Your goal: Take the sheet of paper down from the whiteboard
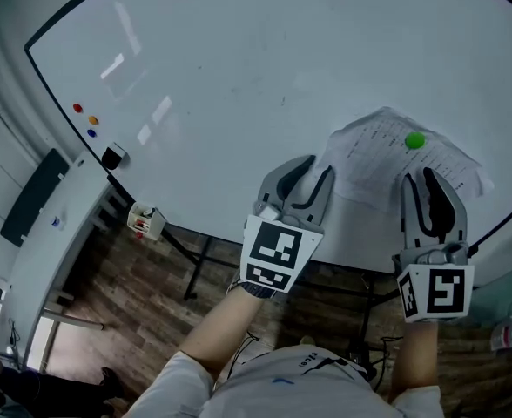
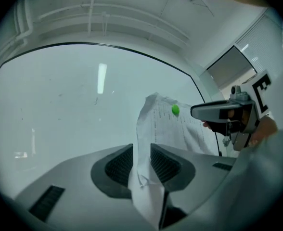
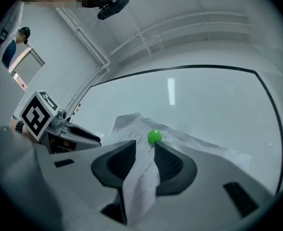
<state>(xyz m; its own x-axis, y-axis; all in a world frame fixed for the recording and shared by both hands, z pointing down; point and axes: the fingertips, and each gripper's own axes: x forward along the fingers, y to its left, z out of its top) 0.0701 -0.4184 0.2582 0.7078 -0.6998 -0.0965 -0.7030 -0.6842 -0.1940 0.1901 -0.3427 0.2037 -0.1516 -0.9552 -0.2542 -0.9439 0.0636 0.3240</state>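
A printed sheet of paper (image 1: 378,151) hangs on the whiteboard (image 1: 221,77), pinned near its top by a green magnet (image 1: 414,140). My left gripper (image 1: 319,165) is at the sheet's left edge; in the left gripper view the crumpled paper (image 2: 160,124) fills the gap between its jaws (image 2: 141,148), which are shut on it. My right gripper (image 1: 420,179) is just below the magnet. Its jaws (image 3: 145,146) stand apart with a strip of the paper (image 3: 132,126) lying loose between them and the magnet (image 3: 154,137) straight ahead.
Small red (image 1: 77,108), orange (image 1: 92,120) and blue (image 1: 92,132) magnets and an eraser (image 1: 114,156) sit at the board's left edge. A box of markers (image 1: 145,220) rests below it. The board's stand legs and a wooden floor lie underneath.
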